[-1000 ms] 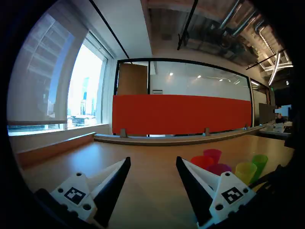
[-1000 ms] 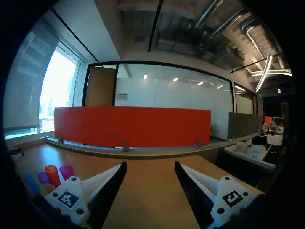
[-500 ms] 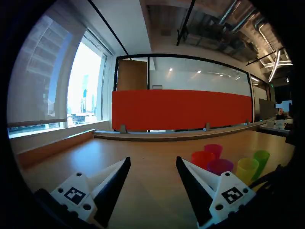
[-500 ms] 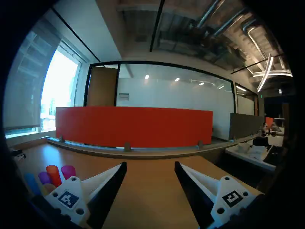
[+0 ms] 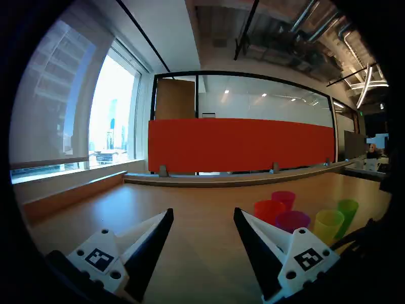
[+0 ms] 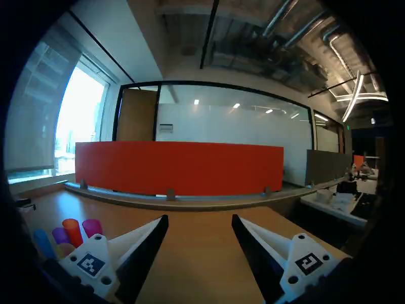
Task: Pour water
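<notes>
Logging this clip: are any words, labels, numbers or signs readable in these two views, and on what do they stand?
No text can be read here.
Too small and blurred: the small white plaque beside the brown wooden door.
Coded patterns only, no letters: the black-and-white square markers on the left gripper and the right gripper.
No print visible: the coloured plastic cups.

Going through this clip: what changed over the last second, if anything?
The left gripper seems to have tipped slightly downward, so the red partition and the coloured cups sit a little higher in its view. The right gripper barely drifted. Nothing was grasped or released. Both grippers stay open and empty, and the cups stand unmoved on the table.
</notes>
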The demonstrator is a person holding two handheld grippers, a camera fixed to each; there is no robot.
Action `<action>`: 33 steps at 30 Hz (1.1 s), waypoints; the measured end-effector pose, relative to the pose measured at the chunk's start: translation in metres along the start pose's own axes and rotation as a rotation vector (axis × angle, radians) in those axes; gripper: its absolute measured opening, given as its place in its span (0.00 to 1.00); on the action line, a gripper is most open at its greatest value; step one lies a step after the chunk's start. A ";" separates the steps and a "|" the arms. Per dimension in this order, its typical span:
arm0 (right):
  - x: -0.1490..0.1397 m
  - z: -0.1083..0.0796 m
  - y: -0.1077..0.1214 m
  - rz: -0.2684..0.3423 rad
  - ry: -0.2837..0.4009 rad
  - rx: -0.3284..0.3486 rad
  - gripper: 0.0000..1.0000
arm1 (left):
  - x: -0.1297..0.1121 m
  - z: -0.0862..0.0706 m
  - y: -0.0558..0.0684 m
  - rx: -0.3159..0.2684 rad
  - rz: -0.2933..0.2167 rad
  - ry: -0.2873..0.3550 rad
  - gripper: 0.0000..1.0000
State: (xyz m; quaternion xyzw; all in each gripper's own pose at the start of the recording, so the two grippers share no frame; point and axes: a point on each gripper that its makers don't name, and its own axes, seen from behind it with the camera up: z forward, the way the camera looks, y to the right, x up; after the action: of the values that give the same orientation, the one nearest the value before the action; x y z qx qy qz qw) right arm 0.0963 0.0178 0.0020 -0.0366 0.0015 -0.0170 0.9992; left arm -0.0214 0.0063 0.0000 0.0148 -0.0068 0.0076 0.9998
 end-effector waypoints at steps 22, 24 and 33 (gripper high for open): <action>-0.019 -0.011 -0.012 -0.020 0.035 0.025 0.97 | -0.001 0.000 0.000 0.000 0.002 -0.001 0.92; -0.024 -0.012 -0.016 -0.015 0.036 0.034 0.97 | -0.001 -0.001 0.000 0.000 0.002 -0.001 0.92; -0.041 -0.017 -0.025 0.003 0.040 0.056 0.98 | 0.000 0.000 0.001 0.000 0.002 -0.001 0.92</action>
State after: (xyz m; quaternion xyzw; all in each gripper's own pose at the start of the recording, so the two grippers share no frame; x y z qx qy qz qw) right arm 0.0548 -0.0070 -0.0132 -0.0085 0.0209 -0.0164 0.9996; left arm -0.0217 0.0069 -0.0003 0.0149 -0.0075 0.0084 0.9998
